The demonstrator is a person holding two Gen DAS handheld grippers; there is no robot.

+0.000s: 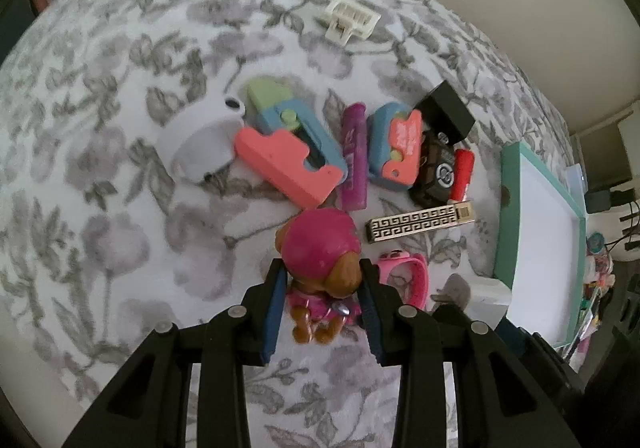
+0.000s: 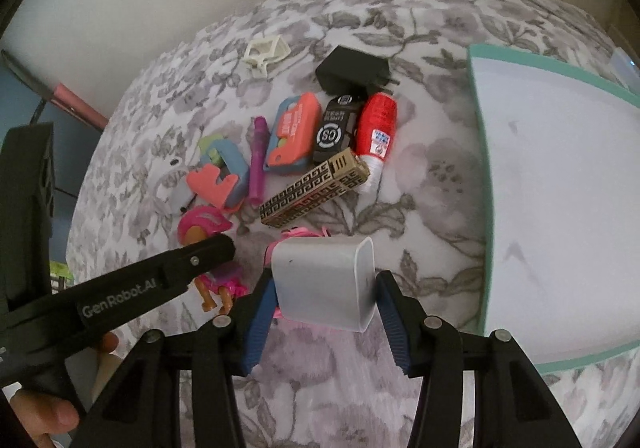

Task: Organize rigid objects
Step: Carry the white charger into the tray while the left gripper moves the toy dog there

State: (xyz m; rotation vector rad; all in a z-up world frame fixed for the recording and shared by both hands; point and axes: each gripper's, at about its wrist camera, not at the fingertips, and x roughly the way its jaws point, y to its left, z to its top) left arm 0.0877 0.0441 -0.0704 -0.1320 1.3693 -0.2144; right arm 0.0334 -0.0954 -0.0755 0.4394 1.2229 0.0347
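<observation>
A toy pup figurine (image 1: pixel 320 248) with a pink helmet sits between the blue pads of my left gripper (image 1: pixel 322 288), which is shut on it just above the floral bedspread. In the right wrist view the same figurine (image 2: pixel 204 226) shows behind the left gripper's black finger (image 2: pixel 200 260). My right gripper (image 2: pixel 326 300) is shut on a white rounded box (image 2: pixel 324 280), held tilted above the bed. That box (image 1: pixel 494 294) peeks in at the lower right of the left wrist view. A teal-framed white tray (image 2: pixel 478 168) lies to the right.
A pile lies ahead on the bed: coral-and-blue toys (image 1: pixel 288 156), a purple tube (image 1: pixel 354 156), a black box (image 1: pixel 444 112), a red tube (image 1: pixel 462 172), a gold patterned bar (image 2: pixel 312 188), a pink watch (image 1: pixel 412 272) and a white clip (image 1: pixel 350 20). A person's hand (image 2: pixel 44 420) shows at lower left.
</observation>
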